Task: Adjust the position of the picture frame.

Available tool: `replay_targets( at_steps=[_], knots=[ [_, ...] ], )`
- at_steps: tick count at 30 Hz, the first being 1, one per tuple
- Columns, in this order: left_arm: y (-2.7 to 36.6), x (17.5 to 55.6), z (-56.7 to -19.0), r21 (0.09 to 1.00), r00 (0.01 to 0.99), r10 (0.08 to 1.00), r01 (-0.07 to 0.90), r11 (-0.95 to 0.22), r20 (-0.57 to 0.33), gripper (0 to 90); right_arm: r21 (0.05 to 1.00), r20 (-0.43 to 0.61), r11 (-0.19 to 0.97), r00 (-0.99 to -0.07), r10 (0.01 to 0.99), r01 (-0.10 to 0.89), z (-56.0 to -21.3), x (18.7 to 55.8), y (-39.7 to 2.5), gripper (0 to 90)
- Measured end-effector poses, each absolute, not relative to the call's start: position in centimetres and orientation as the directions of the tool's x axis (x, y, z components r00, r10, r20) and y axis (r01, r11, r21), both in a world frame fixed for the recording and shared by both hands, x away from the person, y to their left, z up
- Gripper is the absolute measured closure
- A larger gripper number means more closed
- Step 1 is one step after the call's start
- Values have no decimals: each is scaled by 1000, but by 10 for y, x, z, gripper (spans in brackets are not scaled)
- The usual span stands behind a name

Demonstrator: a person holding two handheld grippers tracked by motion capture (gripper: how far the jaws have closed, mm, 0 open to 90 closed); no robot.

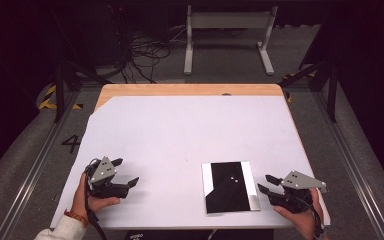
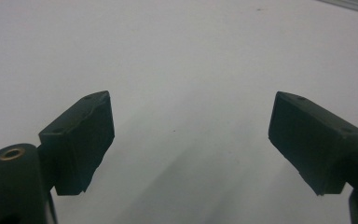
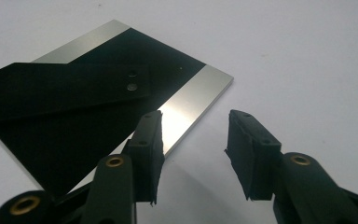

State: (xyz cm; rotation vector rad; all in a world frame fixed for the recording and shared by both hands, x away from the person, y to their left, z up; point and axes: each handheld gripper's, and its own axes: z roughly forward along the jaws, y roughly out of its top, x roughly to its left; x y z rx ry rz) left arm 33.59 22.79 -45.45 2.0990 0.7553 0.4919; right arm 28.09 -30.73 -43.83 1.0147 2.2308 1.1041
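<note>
Near the table's [image 1: 190,125] front edge lay a black card [image 1: 229,186] with silver side strips, just left of the spread, empty right gripper [image 1: 267,184]; the spread left gripper [image 1: 126,172] sat well apart.

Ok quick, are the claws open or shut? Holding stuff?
Left claw: open, holding nothing.
Right claw: open, holding nothing, beside the black plate.

The desk [image 1: 190,90] carried a white sheet [image 1: 190,135] covering most of its top. A black, silver-edged plate [image 1: 229,186] lay flat near the front edge, toward the right corner.
</note>
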Motion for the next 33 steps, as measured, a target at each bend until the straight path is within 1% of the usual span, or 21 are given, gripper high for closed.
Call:
replay_targets(
  at_steps=[9, 21, 25, 33],
  knots=[
    [221, 333, -457, 797, 773, 629, 325, -509, 86, 165, 790, -57, 436, -657, 752, 430, -440, 274, -302, 484],
    [218, 332, -458, 789, 779, 620, 324, -522, 91, 164, 760, -38, 481, -709, 704, 437, -447, 261, -293, 435],
    [218, 332, -458, 791, 782, 618, 326, -518, 83, 164, 748, -50, 509, -729, 683, 426, -450, 259, -288, 426],
    [218, 332, -458, 793, 785, 615, 326, -515, 77, 164, 728, -38, 537, -757, 652, 426, -454, 258, -283, 385]
  ],
)
